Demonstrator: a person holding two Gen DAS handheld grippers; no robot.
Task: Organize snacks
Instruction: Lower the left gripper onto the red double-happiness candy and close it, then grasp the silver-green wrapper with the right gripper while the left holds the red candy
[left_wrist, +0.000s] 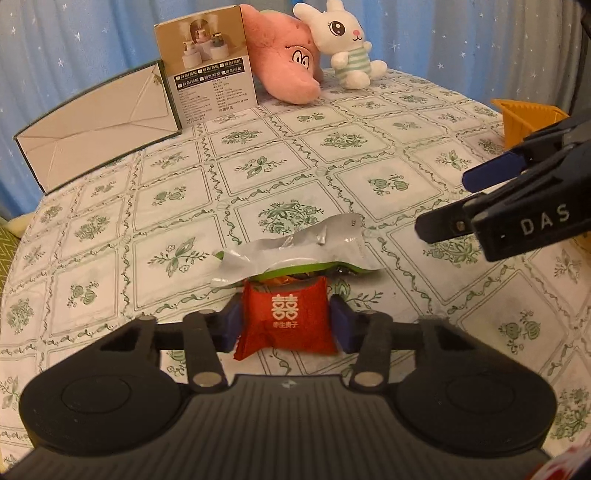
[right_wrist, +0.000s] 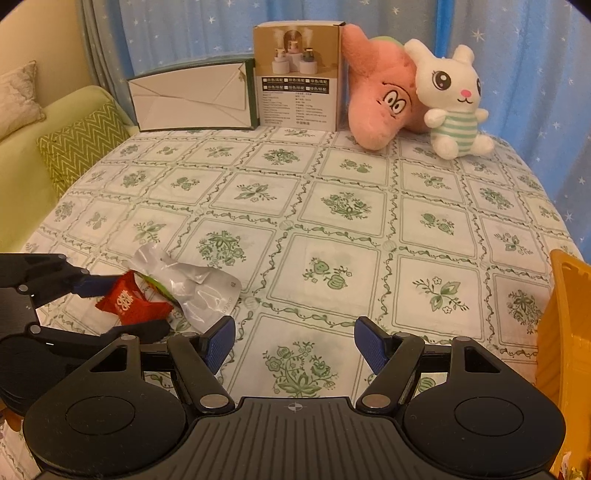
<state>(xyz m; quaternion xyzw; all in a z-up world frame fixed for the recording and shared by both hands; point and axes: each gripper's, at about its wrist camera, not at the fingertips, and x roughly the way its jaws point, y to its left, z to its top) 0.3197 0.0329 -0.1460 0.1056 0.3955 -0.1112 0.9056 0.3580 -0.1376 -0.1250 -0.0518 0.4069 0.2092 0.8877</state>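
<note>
Left gripper (left_wrist: 284, 325) clamped on red snack packet (left_wrist: 286, 319), long axis across jaws, right gripper (right_wrist: 294, 345) open, empty

Left gripper (left_wrist: 284, 325) pinching a red packet (left_wrist: 286, 323) at lower centre; right gripper (right_wrist: 294, 345) hovering with jaws apart, holding nothing.
</note>
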